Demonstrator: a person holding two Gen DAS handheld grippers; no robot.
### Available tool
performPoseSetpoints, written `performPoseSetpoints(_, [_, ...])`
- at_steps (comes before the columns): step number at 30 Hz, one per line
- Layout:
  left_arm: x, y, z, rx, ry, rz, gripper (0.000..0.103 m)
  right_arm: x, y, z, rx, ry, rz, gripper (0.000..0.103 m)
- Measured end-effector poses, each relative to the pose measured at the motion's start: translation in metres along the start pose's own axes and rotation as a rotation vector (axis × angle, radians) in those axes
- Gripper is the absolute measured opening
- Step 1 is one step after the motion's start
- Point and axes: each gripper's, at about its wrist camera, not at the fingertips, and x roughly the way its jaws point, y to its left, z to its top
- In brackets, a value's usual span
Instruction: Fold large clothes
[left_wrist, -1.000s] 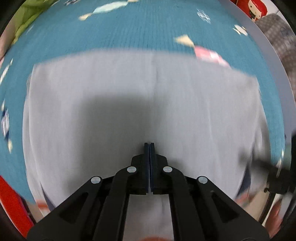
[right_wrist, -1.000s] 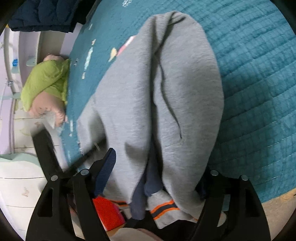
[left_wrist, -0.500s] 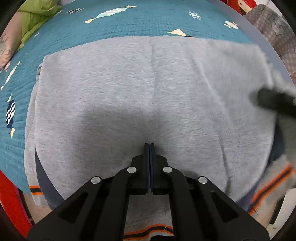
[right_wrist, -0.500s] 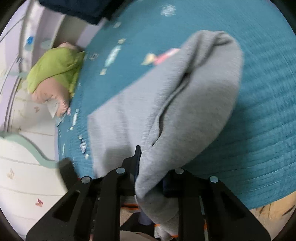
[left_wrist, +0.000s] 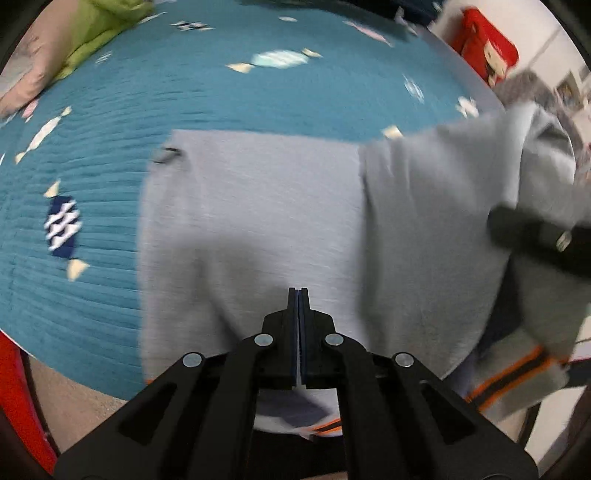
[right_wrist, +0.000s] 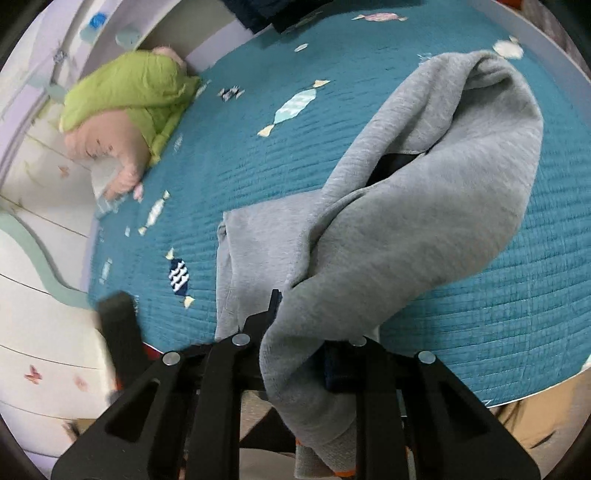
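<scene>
Right gripper (right_wrist: 295, 325) pinches a lifted fold of the grey sweatshirt (right_wrist: 424, 221) above the teal quilt (right_wrist: 240, 147). Left gripper (left_wrist: 298, 295), jaws pressed together and empty, hovers over the sweatshirt.

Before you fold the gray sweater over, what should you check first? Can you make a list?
1. Right gripper pinching the gray sweater: ok, cloth is bunched between its fingers.
2. Left gripper pinching cloth: cannot tell, its fingers are closed flat together and cloth hangs just below them.
3. Lifted half clear of the blanket: ok, it hangs in a fold.
4. Other half lying flat: ok.
5. Landing spot free: ok, the green pillow sits far off.
6. Orange-striped hem tucked: not ok, it dangles off the edge.
</scene>
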Motion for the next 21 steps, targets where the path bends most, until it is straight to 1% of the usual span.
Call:
performPoseSetpoints(1, [-0.006, 0.015, 0.003, -0.011, -0.009, 0.003, 0.002, 0.007, 0.012, 0.001, -0.011, 0.008, -0.024, 0.017])
performPoseSetpoints(2, [-0.007, 0.021, 0.007, -0.019, -0.017, 0.022, 0.002, 0.012, 0.022, 0.002, -0.024, 0.013, -0.042, 0.017])
performPoseSetpoints(3, [-0.01, 0.037, 0.01, -0.027, -0.021, 0.054, 0.002, 0.019, 0.031, 0.002, -0.039, 0.02, -0.051, 0.017])
performPoseSetpoints(4, [-0.01, 0.046, 0.015, -0.036, -0.018, 0.067, 0.002, 0.026, 0.041, 0.003, -0.051, 0.031, -0.056, 0.017])
performPoseSetpoints(7, [-0.008, 0.086, 0.028, -0.093, 0.011, 0.066, 0.002, 0.055, 0.067, 0.003, -0.088, 0.083, -0.067, 0.017])
performPoseSetpoints(11, [-0.007, 0.13, 0.027, -0.153, 0.013, 0.126, 0.002, 0.114, 0.088, 0.001, -0.11, 0.168, -0.145, 0.017])
performPoseSetpoints(12, [-0.007, 0.141, 0.026, -0.172, 0.025, 0.126, 0.002, 0.126, 0.091, 0.002, -0.107, 0.18, -0.15, 0.018])
performPoseSetpoints(14, [-0.008, 0.164, 0.027, -0.202, 0.048, 0.142, 0.002, 0.146, 0.094, 0.003, -0.079, 0.211, -0.128, 0.026])
performPoseSetpoints(15, [-0.01, 0.17, 0.026, -0.211, 0.056, 0.149, 0.002, 0.152, 0.094, 0.003, -0.05, 0.224, -0.097, 0.029])
performPoseSetpoints(16, [-0.009, 0.177, 0.025, -0.225, 0.068, 0.153, 0.002, 0.154, 0.094, 0.003, -0.034, 0.23, -0.075, 0.036])
performPoseSetpoints(17, [-0.009, 0.184, 0.025, -0.237, 0.076, 0.151, 0.002, 0.154, 0.093, 0.005, -0.007, 0.237, -0.034, 0.041])
performPoseSetpoints(18, [-0.007, 0.191, 0.026, -0.243, 0.08, 0.152, 0.002, 0.153, 0.095, 0.008, 0.013, 0.243, 0.004, 0.043])
performPoseSetpoints(19, [-0.006, 0.195, 0.026, -0.249, 0.087, 0.159, 0.002, 0.152, 0.095, 0.009, 0.046, 0.253, 0.071, 0.048])
performPoseSetpoints(20, [-0.005, 0.2, 0.026, -0.255, 0.094, 0.163, 0.002, 0.149, 0.094, 0.01, 0.09, 0.268, 0.193, 0.048])
performPoseSetpoints(21, [-0.004, 0.205, 0.027, -0.263, 0.107, 0.162, 0.002, 0.149, 0.098, 0.009, 0.116, 0.301, 0.32, 0.048])
